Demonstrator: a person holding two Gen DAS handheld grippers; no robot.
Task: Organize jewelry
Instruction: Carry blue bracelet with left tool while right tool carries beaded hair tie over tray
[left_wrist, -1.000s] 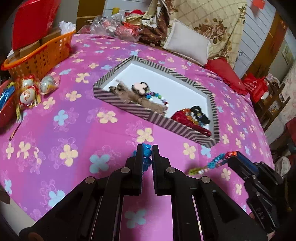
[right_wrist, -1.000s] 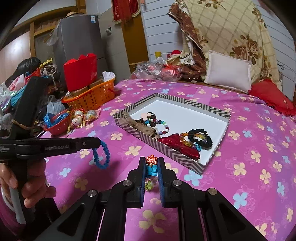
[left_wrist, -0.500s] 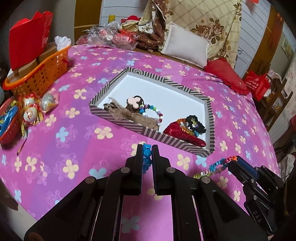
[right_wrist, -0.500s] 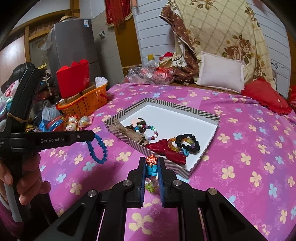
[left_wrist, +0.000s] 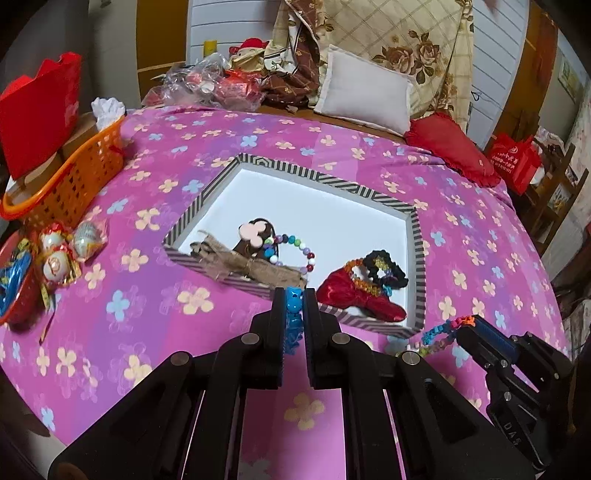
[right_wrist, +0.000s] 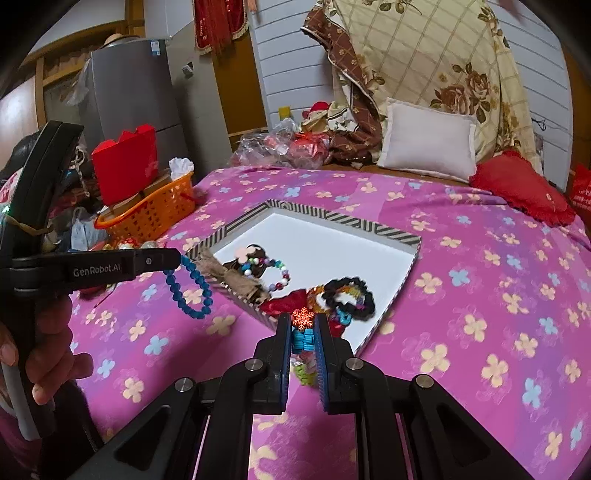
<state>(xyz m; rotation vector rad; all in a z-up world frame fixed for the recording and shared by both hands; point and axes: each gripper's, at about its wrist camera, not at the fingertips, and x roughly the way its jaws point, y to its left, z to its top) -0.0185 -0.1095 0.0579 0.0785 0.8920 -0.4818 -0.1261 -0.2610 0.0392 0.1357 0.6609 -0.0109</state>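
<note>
A striped-rim tray (left_wrist: 419, 258) with a white floor lies on the pink flowered bedspread; it also shows in the right wrist view (right_wrist: 399, 288). In it lie a burlap bow (left_wrist: 240, 264), a multicolour bead bracelet (left_wrist: 295, 251), a red pouch (left_wrist: 351, 295) and a black bracelet (left_wrist: 384, 267). My left gripper (left_wrist: 294, 295) is shut on a blue bead bracelet (right_wrist: 188, 291), which hangs above the bedspread by the tray's near rim. My right gripper (right_wrist: 303, 325) is shut on a colourful bracelet with a red snowflake charm (right_wrist: 303, 318), held over the tray's near corner.
An orange basket (left_wrist: 74, 173) with a red box stands at the left. Wrapped round ornaments (left_wrist: 62, 247) and a red bowl (left_wrist: 18, 291) lie at the left edge. Pillows (left_wrist: 365, 99), a red cushion (left_wrist: 450, 151) and bags are piled at the far side.
Both grippers have risen and moved toward the tray with their bracelets still held. The tray now sits closer under the fingertips in both views.
</note>
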